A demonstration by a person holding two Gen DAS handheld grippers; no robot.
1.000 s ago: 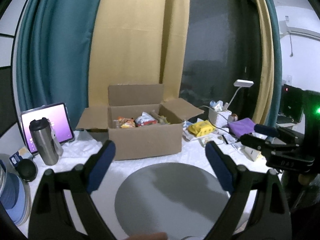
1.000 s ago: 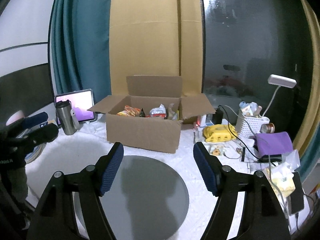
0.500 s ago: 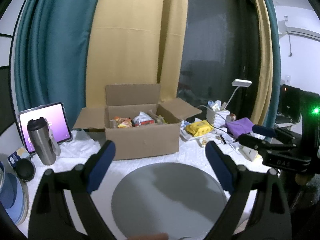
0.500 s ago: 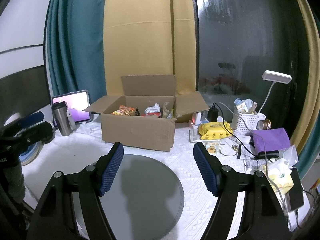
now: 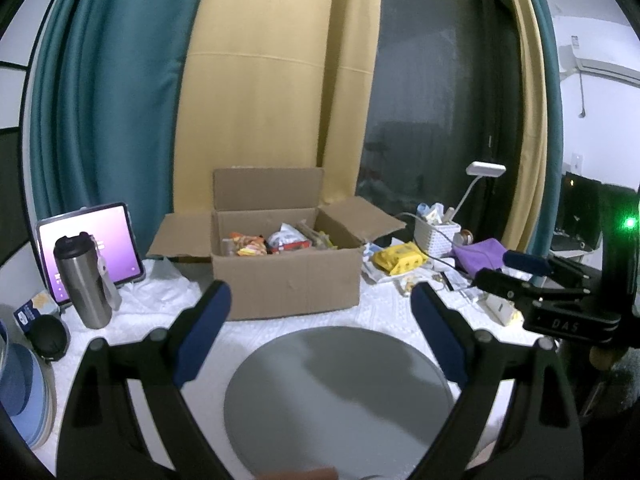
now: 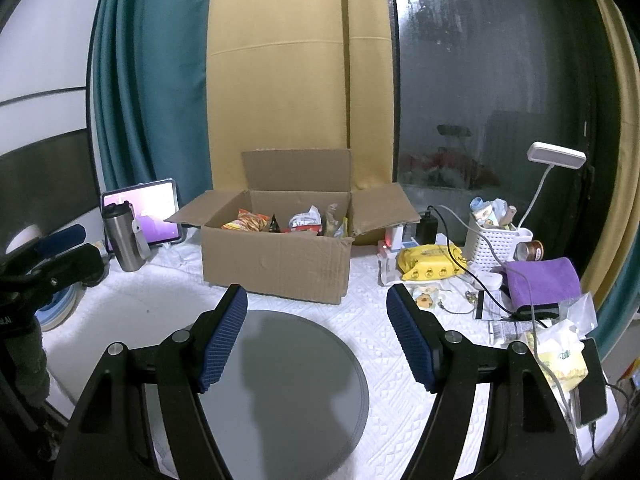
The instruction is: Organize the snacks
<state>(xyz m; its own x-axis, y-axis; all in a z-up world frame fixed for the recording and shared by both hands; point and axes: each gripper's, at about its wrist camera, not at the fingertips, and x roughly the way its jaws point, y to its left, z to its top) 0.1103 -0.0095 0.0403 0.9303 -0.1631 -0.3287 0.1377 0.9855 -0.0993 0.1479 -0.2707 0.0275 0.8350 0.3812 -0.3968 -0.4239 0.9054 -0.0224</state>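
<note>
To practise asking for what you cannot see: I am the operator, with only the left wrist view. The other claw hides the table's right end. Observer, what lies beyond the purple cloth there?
Observer: A dark phone lies flat at the right edge of the table.
Operator: Anything between it and the cloth?
Observer: A crumpled yellow-and-white packet, right beside the phone.
Operator: And behind the right flap of the box?
Observer: A black charger stands there, its cable trailing over the yellow pack.
</note>
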